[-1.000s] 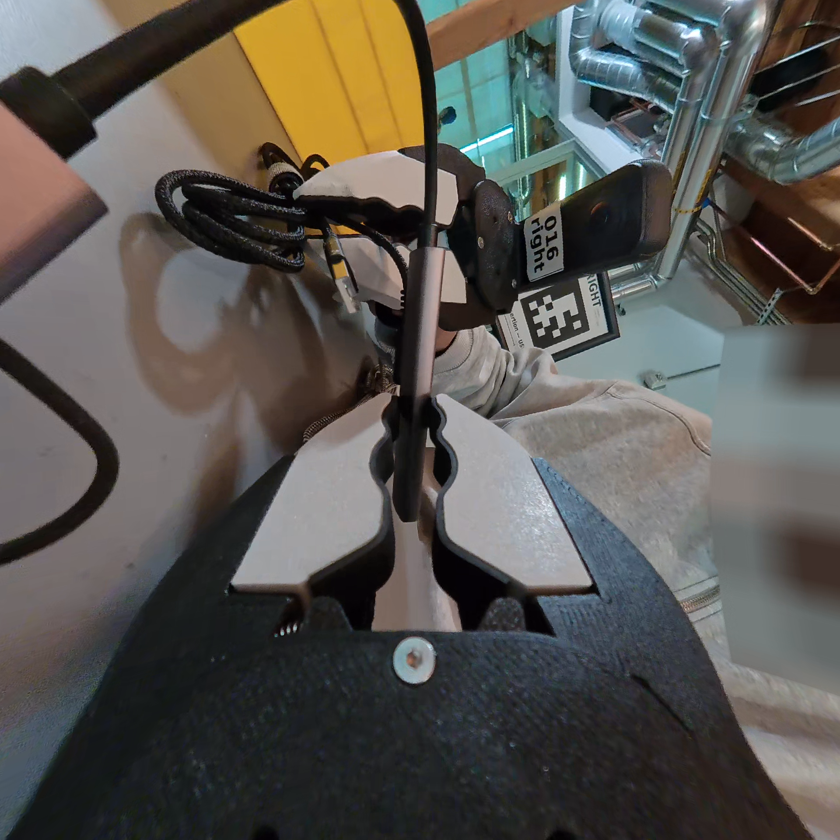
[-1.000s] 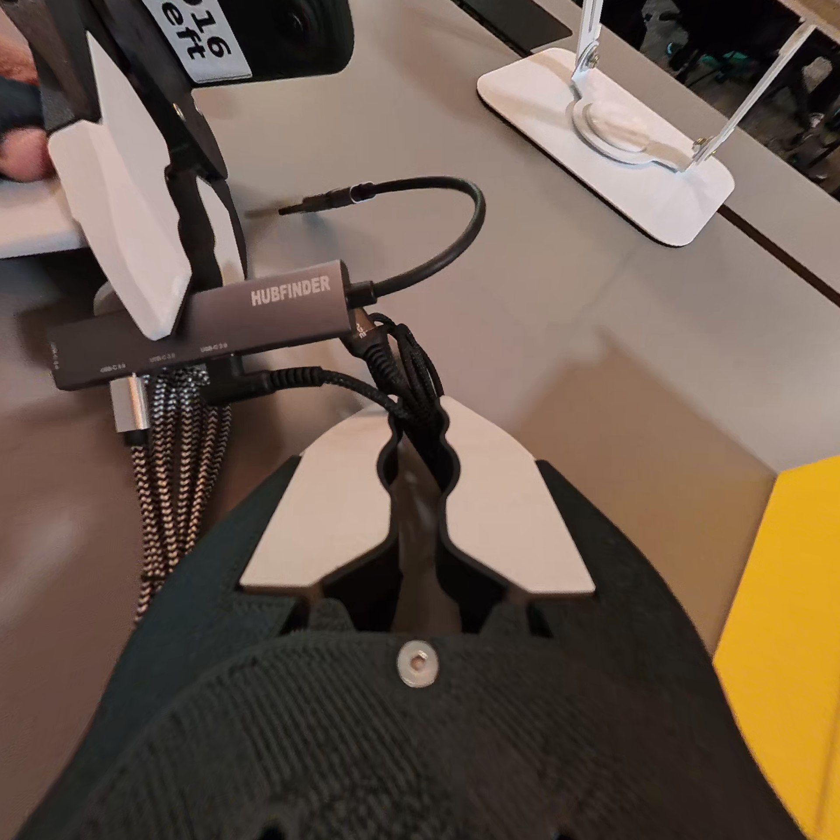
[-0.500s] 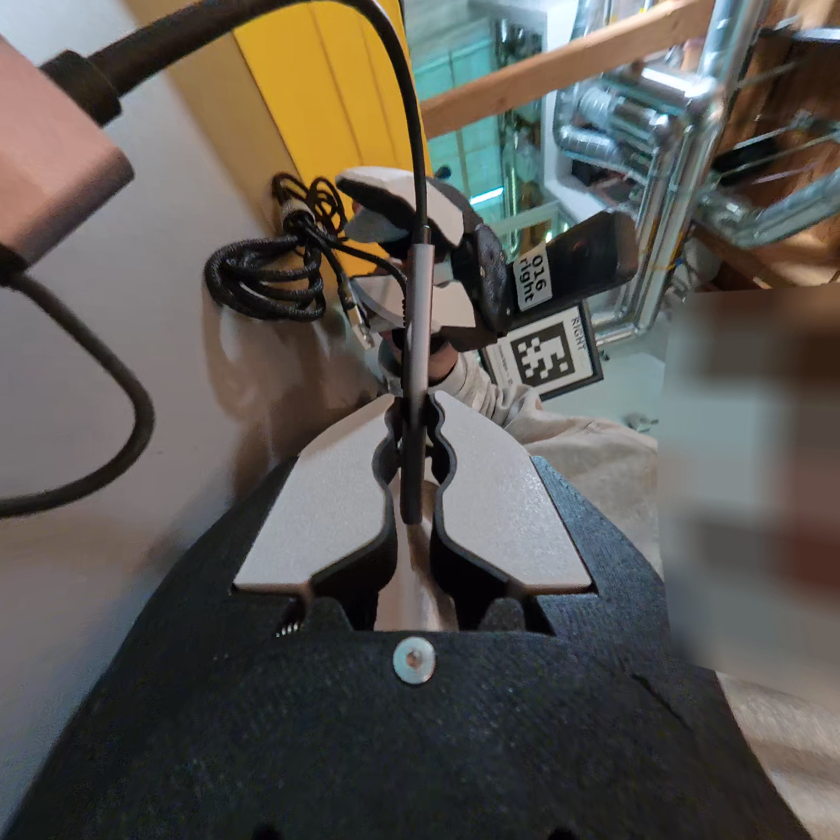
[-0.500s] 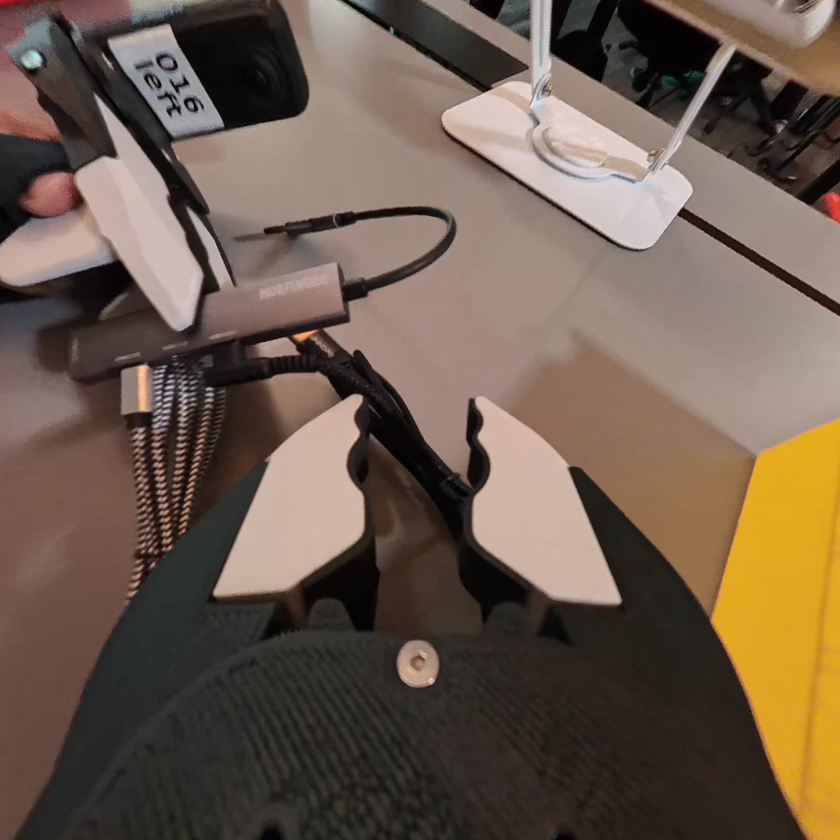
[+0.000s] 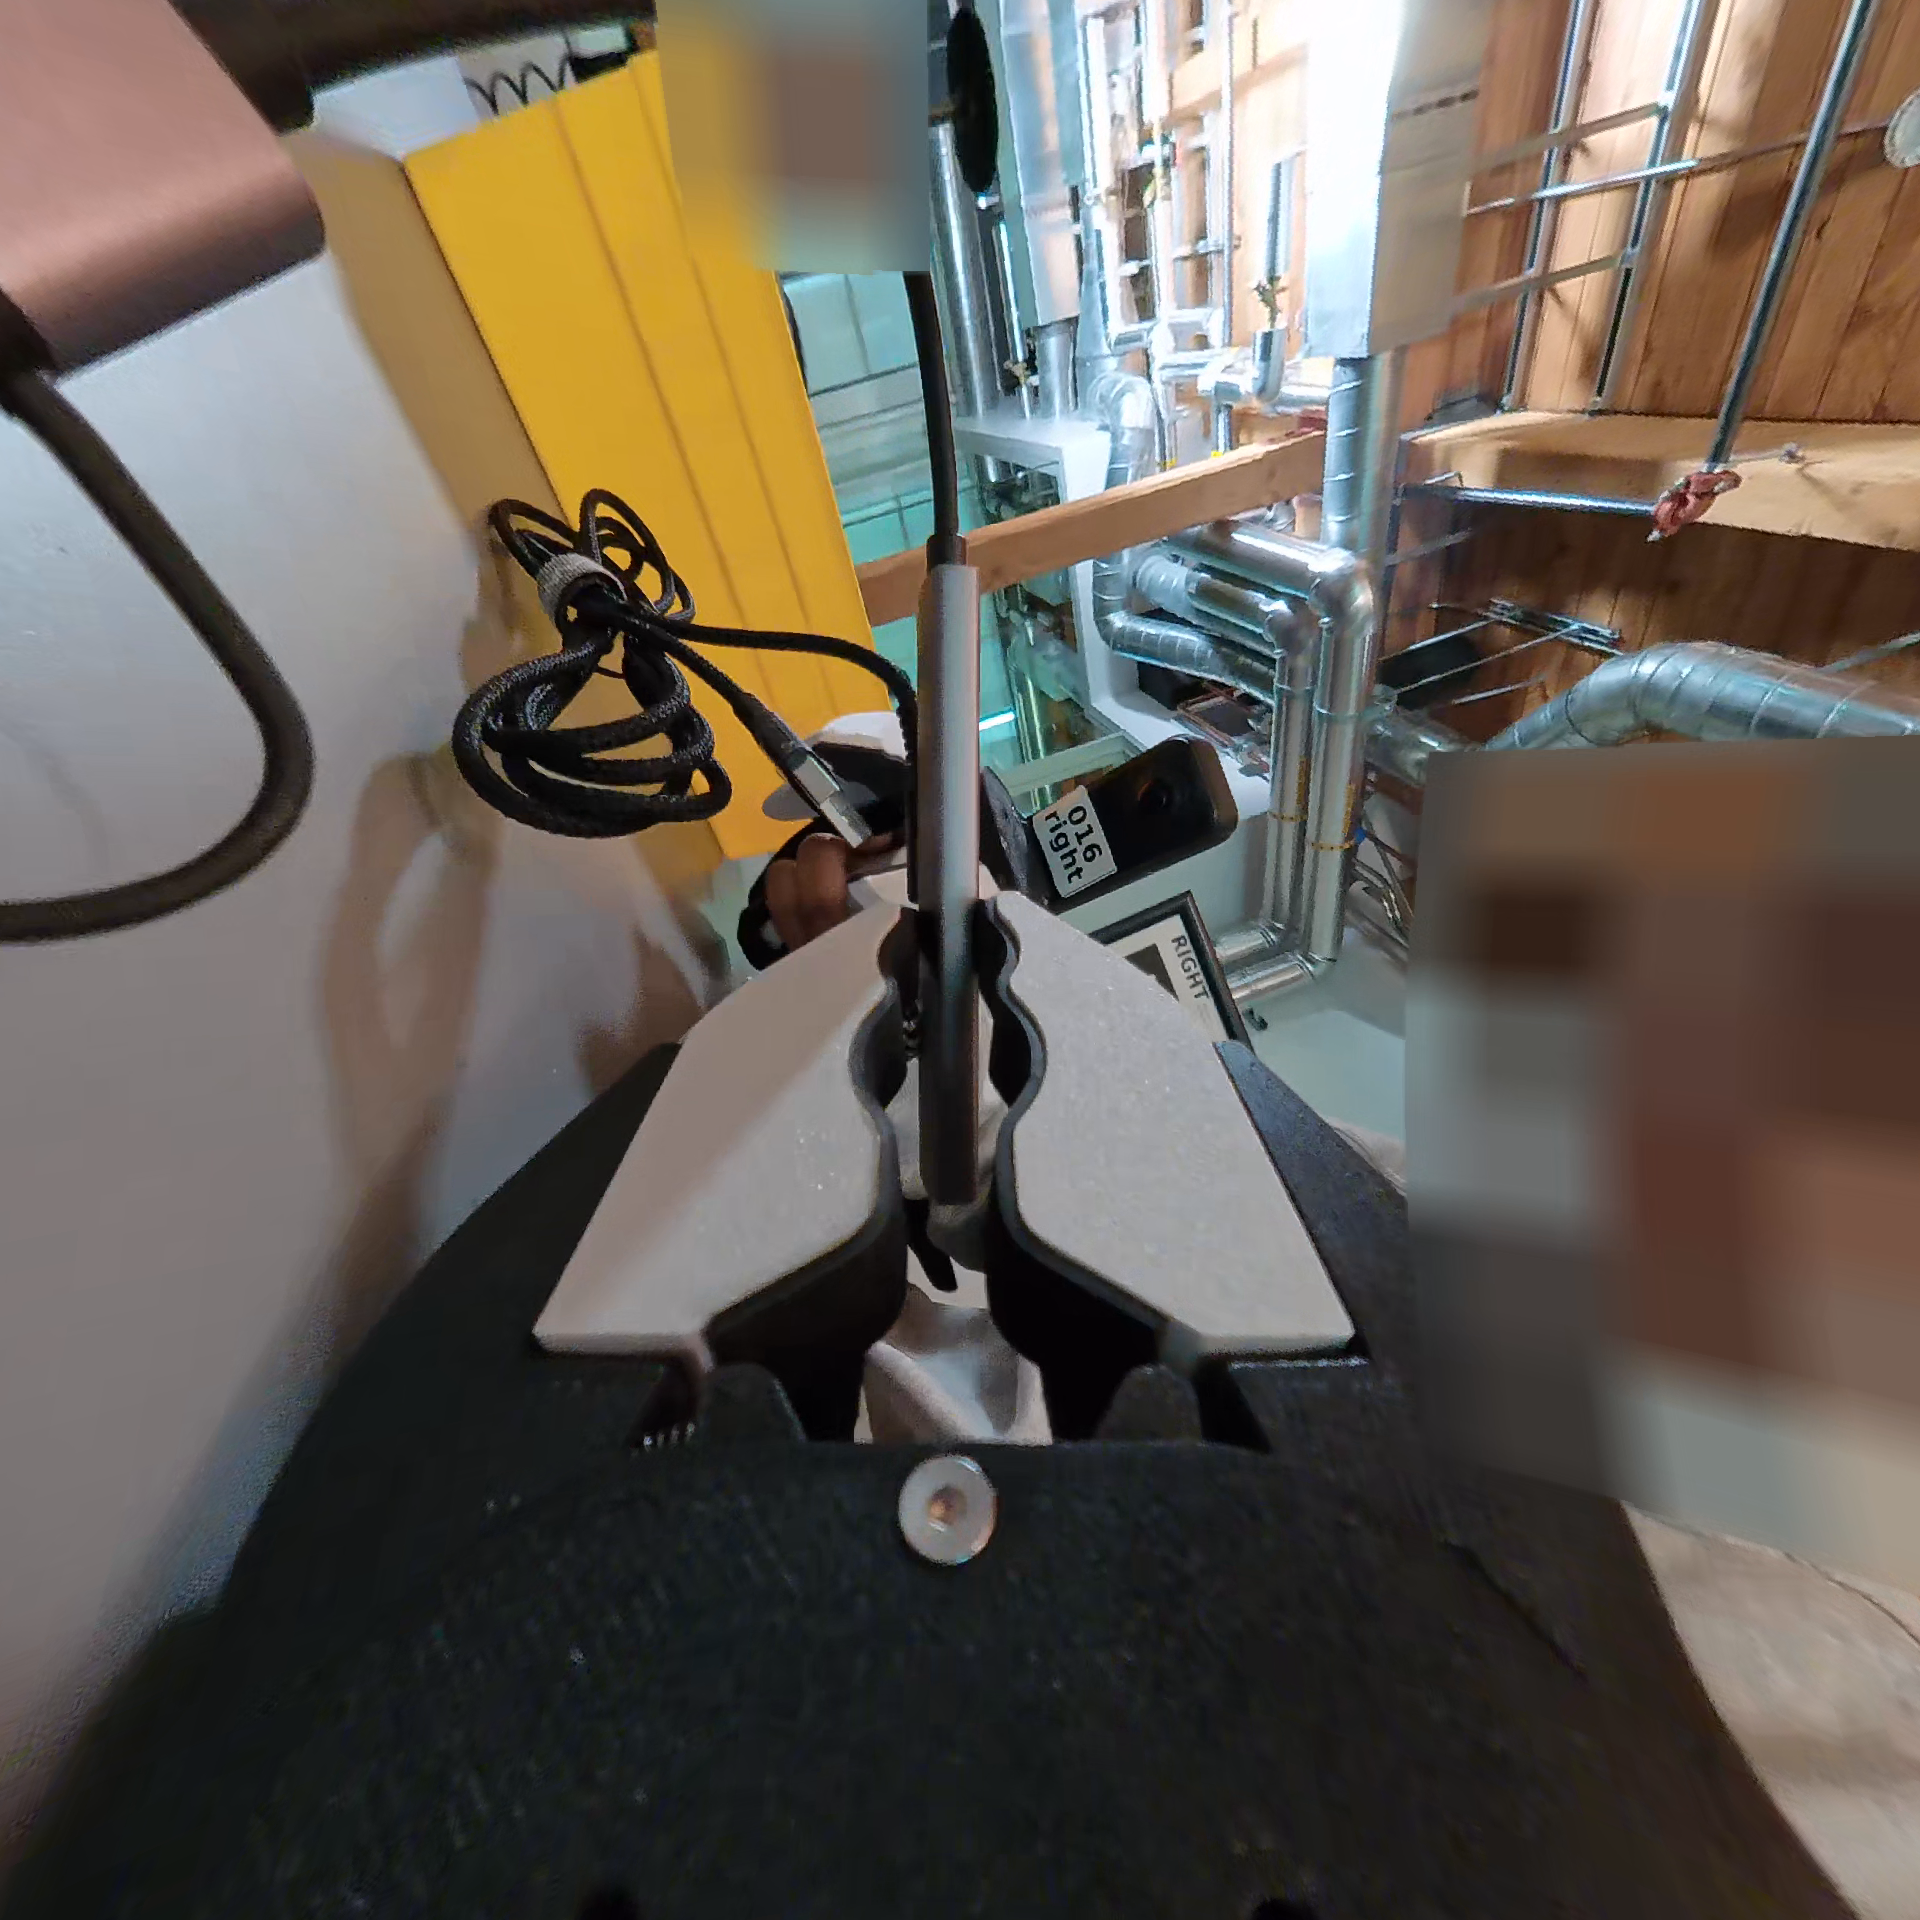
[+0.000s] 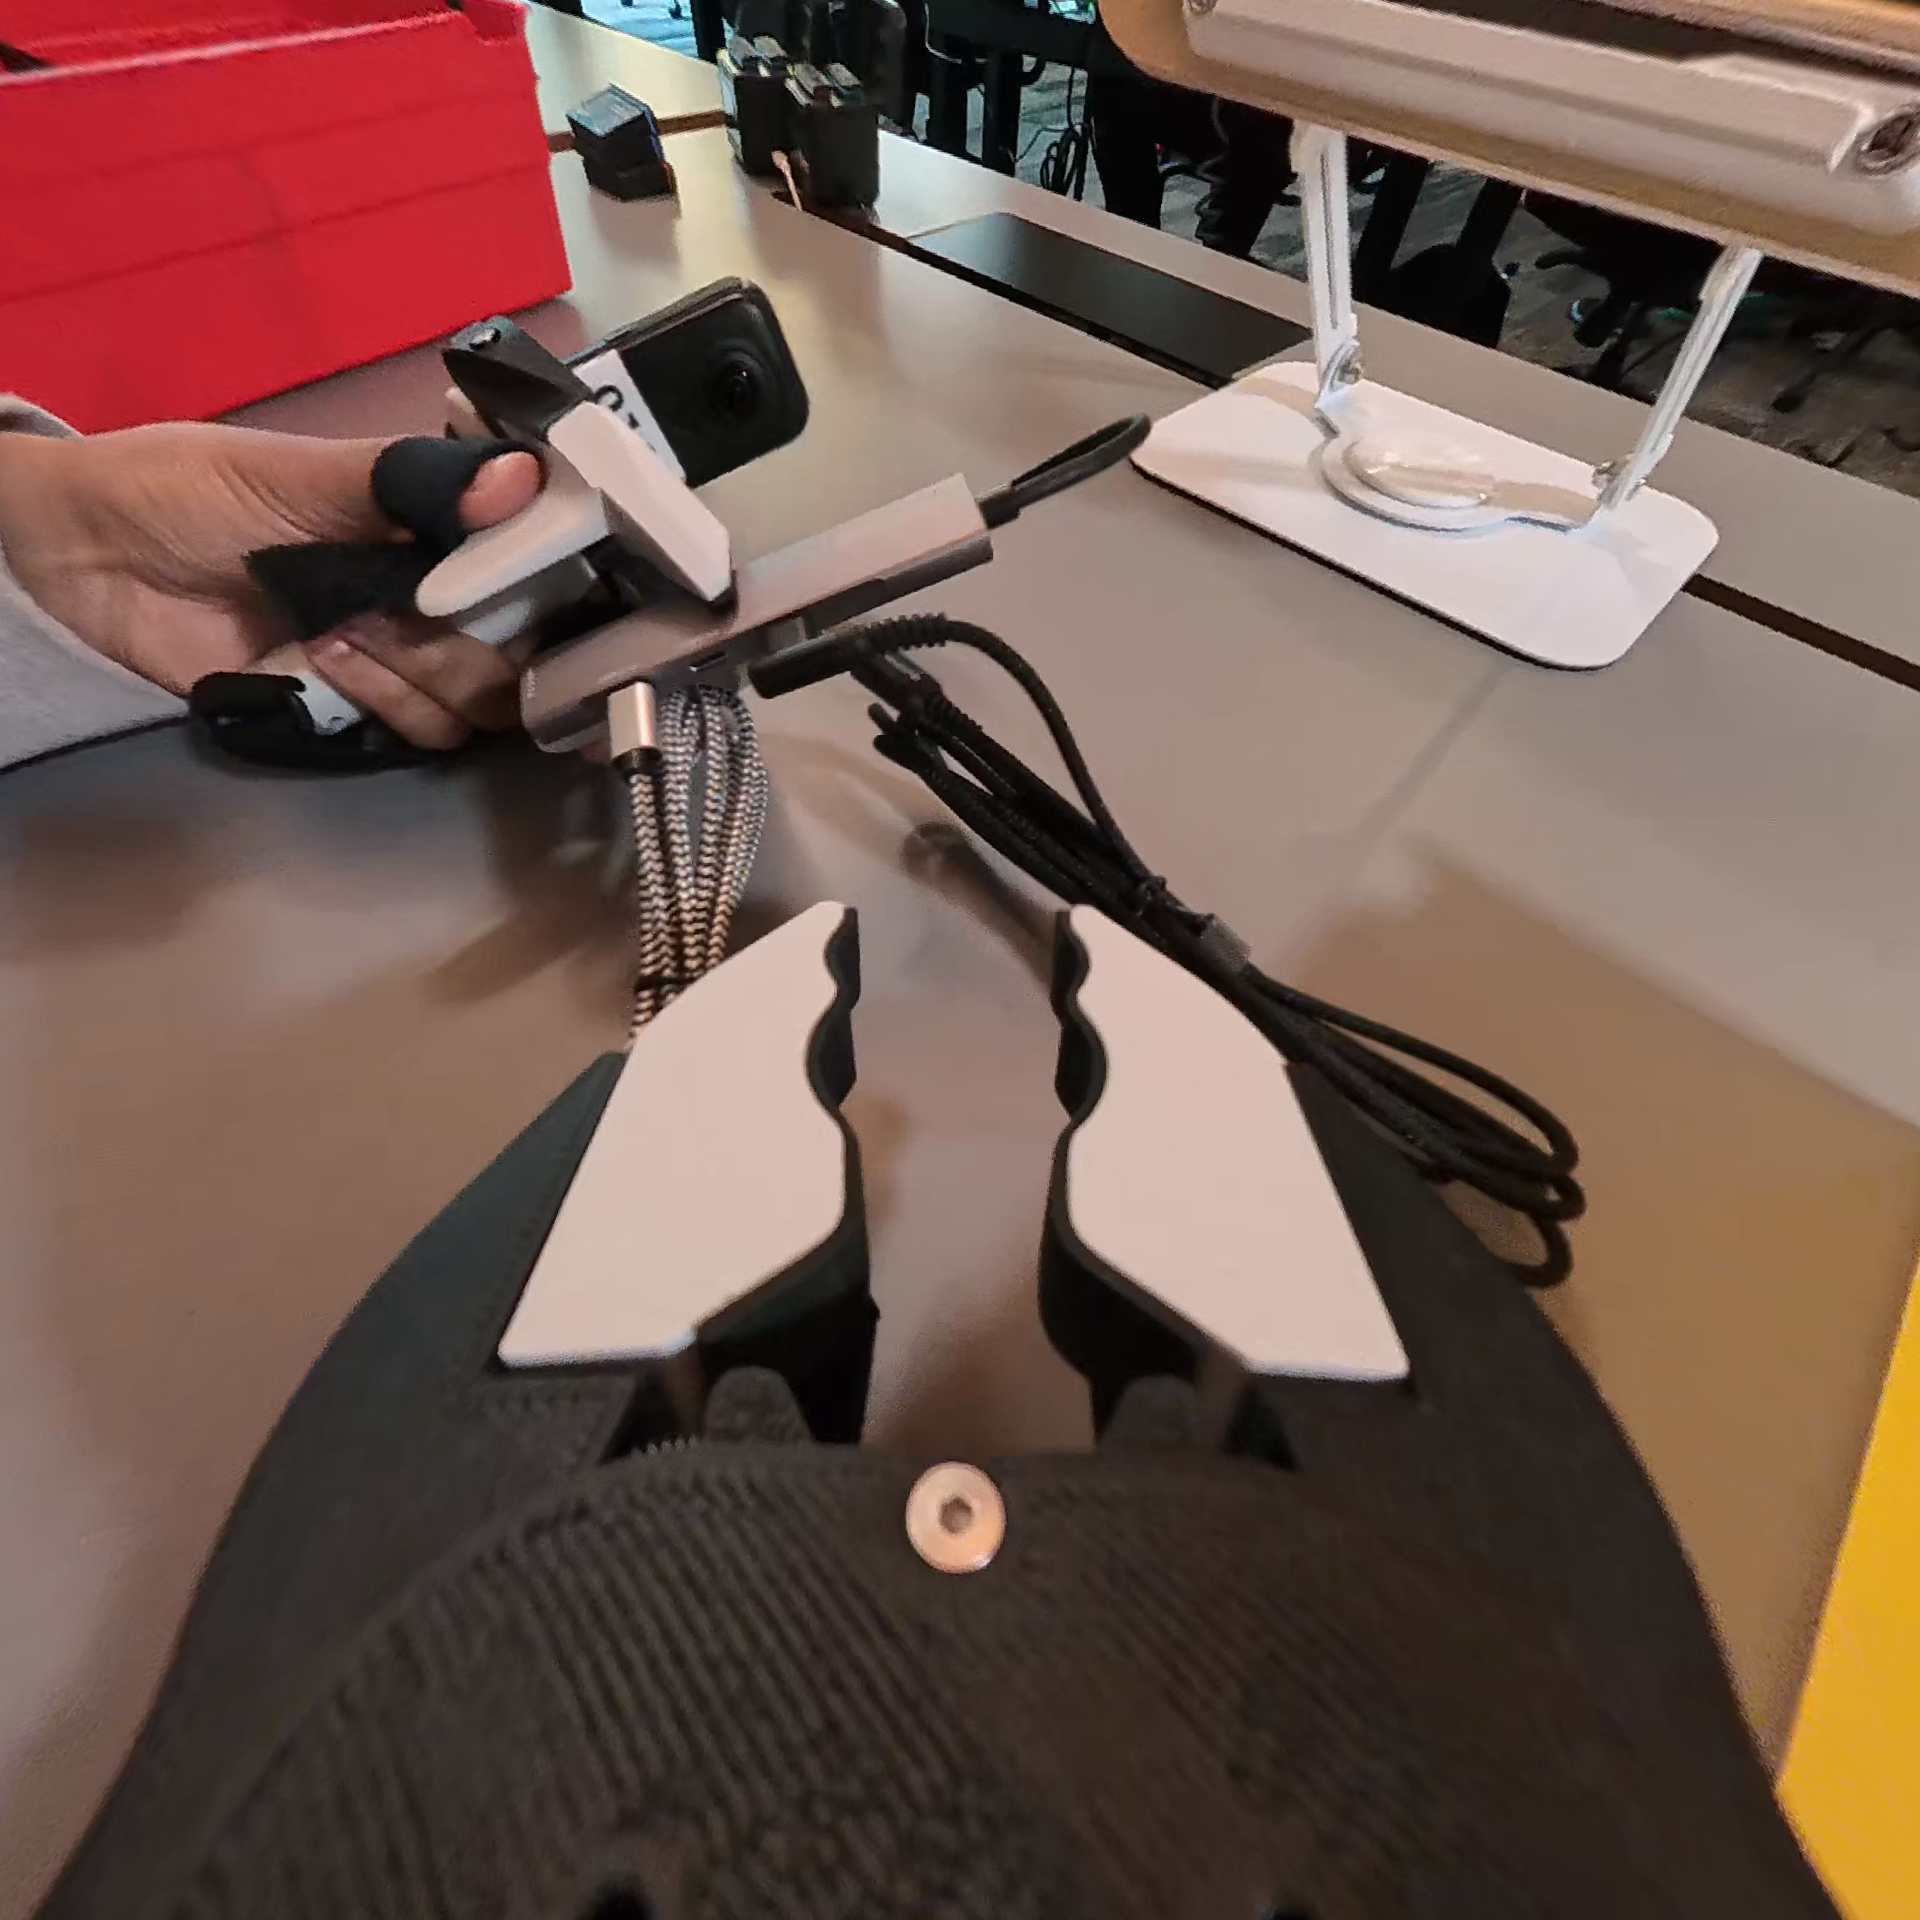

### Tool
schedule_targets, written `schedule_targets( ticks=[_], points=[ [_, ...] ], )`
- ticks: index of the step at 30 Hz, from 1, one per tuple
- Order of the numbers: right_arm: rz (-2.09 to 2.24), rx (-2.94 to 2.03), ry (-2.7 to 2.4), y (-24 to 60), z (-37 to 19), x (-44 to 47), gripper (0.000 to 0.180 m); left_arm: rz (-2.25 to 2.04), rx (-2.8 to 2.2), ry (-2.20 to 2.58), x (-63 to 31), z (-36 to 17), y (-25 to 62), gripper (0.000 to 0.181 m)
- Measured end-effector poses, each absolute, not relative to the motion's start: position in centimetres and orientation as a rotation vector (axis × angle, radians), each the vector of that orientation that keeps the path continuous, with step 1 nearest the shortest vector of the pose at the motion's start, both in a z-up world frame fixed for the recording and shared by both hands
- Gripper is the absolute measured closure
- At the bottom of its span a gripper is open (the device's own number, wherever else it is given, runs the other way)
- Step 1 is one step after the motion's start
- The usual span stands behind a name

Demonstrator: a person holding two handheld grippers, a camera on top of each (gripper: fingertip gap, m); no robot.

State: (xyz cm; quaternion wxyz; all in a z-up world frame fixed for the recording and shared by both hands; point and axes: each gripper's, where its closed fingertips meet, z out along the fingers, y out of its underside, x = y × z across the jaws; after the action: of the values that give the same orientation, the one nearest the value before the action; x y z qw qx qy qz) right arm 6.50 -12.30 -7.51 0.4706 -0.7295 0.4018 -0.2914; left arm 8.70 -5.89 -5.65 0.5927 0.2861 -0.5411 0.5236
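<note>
My left gripper [image 5: 948, 920] is shut on a slim grey USB hub [image 5: 948, 748], seen edge-on. In the right wrist view the left gripper [image 6: 717, 587] holds the hub [image 6: 852, 582] just above the grey table [image 6: 312, 987]. A striped braided cable [image 6: 696, 821] is plugged into the hub. A bundled black braided cable [image 6: 1195, 935] lies on the table with one end at the hub's side. It also shows in the left wrist view [image 5: 592, 717]. My right gripper [image 6: 956, 925] is open and empty, just left of the black cable, not touching it.
A white stand base [image 6: 1423, 520] sits at the back right under a raised device. A red box [image 6: 260, 208] stands at the back left. A yellow panel [image 6: 1849, 1558] runs along the table's right edge. A person's hand [image 6: 156, 551] holds the left gripper.
My right gripper opened, let go of the black cable and drew back. The cable now lies on the table. My left gripper stays shut on the hub and has tilted.
</note>
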Motion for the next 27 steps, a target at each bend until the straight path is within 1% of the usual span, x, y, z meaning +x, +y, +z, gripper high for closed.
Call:
schedule_targets(
  ticks=[1, 8, 13, 16, 21, 24, 27],
  points=[
    [-0.714, -1.779, 0.981, -12.2, -7.3, 6.5, 0.144, 1.232, 0.673, -1.266, 8.8, -5.7, -5.8, 0.170],
    [-0.734, -1.676, 0.952, -12.7, -5.0, 6.1, 0.147, 1.342, 0.766, -1.330, 10.2, -6.2, -6.1, 0.170],
    [-0.688, -1.524, 0.855, -9.5, 0.1, 5.5, 0.155, 1.437, 0.886, -1.339, 11.7, -6.6, -6.3, 0.170],
    [-0.622, -1.453, 0.721, -4.6, 4.2, 5.9, 0.159, 1.460, 0.941, -1.304, 12.6, -6.6, -6.1, 0.169],
    [-0.399, -1.458, 0.520, 7.3, 9.4, 6.9, 0.157, 1.424, 0.921, -1.234, 12.0, -5.3, -5.5, 0.168],
    [-0.228, -1.558, 0.422, 15.0, 10.5, 7.2, 0.155, 1.437, 0.903, -1.275, 11.7, -4.9, -5.3, 0.168],
    [-0.064, -1.701, 0.332, 22.2, 9.6, 7.4, 0.153, 1.439, 0.875, -1.307, 11.5, -4.6, -5.6, 0.168]
  ],
)
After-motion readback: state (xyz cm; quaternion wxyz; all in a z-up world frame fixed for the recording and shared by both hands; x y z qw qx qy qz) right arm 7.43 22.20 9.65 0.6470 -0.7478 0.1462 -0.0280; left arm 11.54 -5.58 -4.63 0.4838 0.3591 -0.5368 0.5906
